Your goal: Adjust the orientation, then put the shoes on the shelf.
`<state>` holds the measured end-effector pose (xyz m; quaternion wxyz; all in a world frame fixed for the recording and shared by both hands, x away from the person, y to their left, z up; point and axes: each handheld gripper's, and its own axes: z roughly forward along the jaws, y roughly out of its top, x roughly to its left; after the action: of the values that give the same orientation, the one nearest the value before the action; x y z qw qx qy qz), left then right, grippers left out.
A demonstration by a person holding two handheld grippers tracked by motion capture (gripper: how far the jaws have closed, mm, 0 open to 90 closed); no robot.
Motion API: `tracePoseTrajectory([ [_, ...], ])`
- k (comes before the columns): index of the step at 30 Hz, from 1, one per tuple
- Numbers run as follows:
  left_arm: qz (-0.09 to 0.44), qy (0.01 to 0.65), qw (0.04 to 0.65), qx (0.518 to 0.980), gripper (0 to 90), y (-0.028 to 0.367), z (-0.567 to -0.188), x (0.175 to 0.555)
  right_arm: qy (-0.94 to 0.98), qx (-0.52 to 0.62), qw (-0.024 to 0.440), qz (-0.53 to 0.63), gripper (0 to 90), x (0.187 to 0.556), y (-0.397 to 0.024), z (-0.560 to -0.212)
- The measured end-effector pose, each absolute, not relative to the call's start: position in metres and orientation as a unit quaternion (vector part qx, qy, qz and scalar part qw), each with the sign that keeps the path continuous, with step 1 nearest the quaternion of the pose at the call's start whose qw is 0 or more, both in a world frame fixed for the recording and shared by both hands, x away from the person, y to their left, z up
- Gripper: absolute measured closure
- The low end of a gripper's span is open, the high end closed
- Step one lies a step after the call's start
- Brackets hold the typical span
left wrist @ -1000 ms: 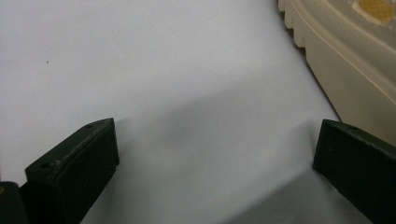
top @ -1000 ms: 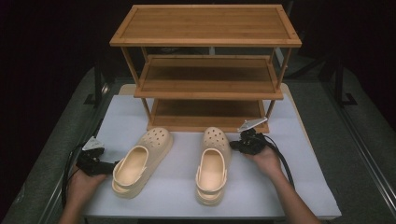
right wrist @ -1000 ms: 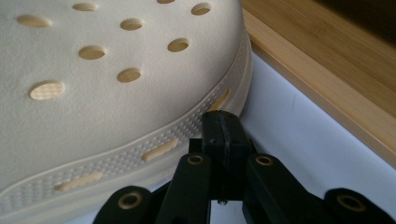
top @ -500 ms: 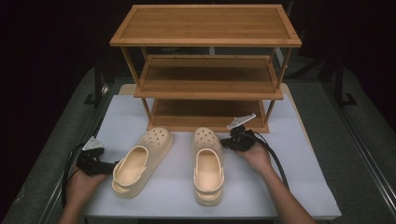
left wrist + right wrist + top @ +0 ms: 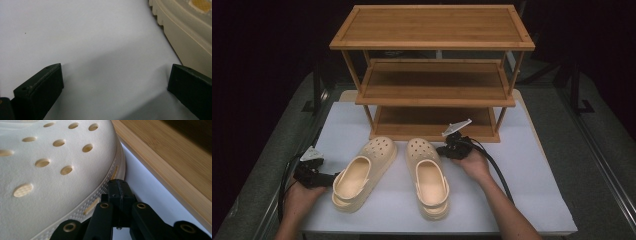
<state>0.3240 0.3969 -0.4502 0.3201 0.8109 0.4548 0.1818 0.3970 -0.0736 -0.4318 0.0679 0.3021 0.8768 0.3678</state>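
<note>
right clog (image 5: 428, 175) | no readable writing | right gripper (image 5: 445, 149) jaws together, touching toe at 2 o'clock | left gripper (image 5: 330, 178) jaws apart, empty

In my left gripper view the edge cuts the left clog (image 5: 185, 32) down to a strip of ribbed sole, and both jaws of my left hand-held gripper (image 5: 115, 82) run off the bottom. In my right gripper view the right clog (image 5: 50, 170) spills past the top and left edges, so its heel and strap are out of frame, and the rack (image 5: 175, 165) is just a slanted bottom board. From the high view my right hand (image 5: 472, 162) covers most of my right hand-held gripper (image 5: 447, 148); its tips are too small to tell whether they touch the clog
</note>
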Motion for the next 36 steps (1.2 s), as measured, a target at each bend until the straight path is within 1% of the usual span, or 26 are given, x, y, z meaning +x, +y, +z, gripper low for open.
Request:
tracePoseTrajectory([
  [3,0.182,0.455,0.32,0.811,0.0,0.397,-0.45,0.324,0.876,0.302,0.066,0.371,89.7,0.397,-0.074,-0.432],
  [6,0.182,0.455,0.32,0.811,0.0,0.397,-0.45,0.324,0.869,0.312,0.065,0.378,87.2,0.397,-0.081,-0.43],
  [9,0.182,0.455,0.32,0.811,0.0,0.397,-0.45,0.324,0.864,0.323,0.071,0.379,83.5,0.395,-0.09,-0.426],
  [10,0.182,0.455,0.32,0.811,0.0,0.397,-0.45,0.324,0.863,0.323,0.073,0.382,80.8,0.395,-0.093,-0.425],
  [11,0.182,0.455,0.32,0.811,0.0,0.397,-0.45,0.324,0.863,0.323,0.073,0.382,80.8,0.395,-0.093,-0.425],
  [12,0.182,0.455,0.32,0.811,0.0,0.397,-0.45,0.324,0.86,0.329,0.078,0.382,76.0,0.392,-0.1,-0.422],
  [13,0.182,0.455,0.32,0.811,0.0,0.397,-0.45,0.324,0.86,0.329,0.078,0.382,76.0,0.392,-0.1,-0.422],
  [14,0.182,0.455,0.32,0.811,0.0,0.397,-0.45,0.324,0.853,0.339,0.085,0.388,71.7,0.389,-0.107,-0.418],
  [15,0.182,0.455,0.32,0.811,0.0,0.397,-0.45,0.324,0.853,0.339,0.085,0.388,71.7,0.389,-0.107,-0.418],
  [17,0.182,0.455,0.32,0.811,0.0,0.397,-0.45,0.324,0.848,0.347,0.09,0.39,67.6,0.384,-0.117,-0.415],
  [18,0.182,0.455,0.32,0.811,0.0,0.397,-0.45,0.324,0.848,0.347,0.09,0.39,67.6,0.384,-0.117,-0.415],
  [19,0.182,0.455,0.32,0.811,0.0,0.397,-0.45,0.324,0.846,0.354,0.088,0.388,64.9,0.38,-0.124,-0.413],
  [20,0.182,0.455,0.32,0.811,0.0,0.397,-0.45,0.324,0.846,0.354,0.088,0.388,64.9,0.38,-0.124,-0.413],
  [21,0.182,0.455,0.32,0.811,0.0,0.397,-0.45,0.324,0.844,0.356,0.092,0.391,64.6,0.378,-0.127,-0.412],
  [22,0.182,0.455,0.32,0.811,0.0,0.397,-0.45,0.324,0.842,0.357,0.096,0.394,61.5,0.373,-0.134,-0.411],
  [23,0.182,0.455,0.32,0.811,0.0,0.397,-0.45,0.324,0.84,0.359,0.098,0.394,60.4,0.371,-0.136,-0.411],
  [26,0.182,0.455,0.32,0.811,0.0,0.397,-0.45,0.324,0.837,0.364,0.1,0.396,58.1,0.362,-0.145,-0.41],
  [36,0.181,0.456,0.322,0.81,0.0,0.397,-0.45,0.324,0.832,0.374,0.095,0.399,46.7,0.33,-0.159,-0.407],
])
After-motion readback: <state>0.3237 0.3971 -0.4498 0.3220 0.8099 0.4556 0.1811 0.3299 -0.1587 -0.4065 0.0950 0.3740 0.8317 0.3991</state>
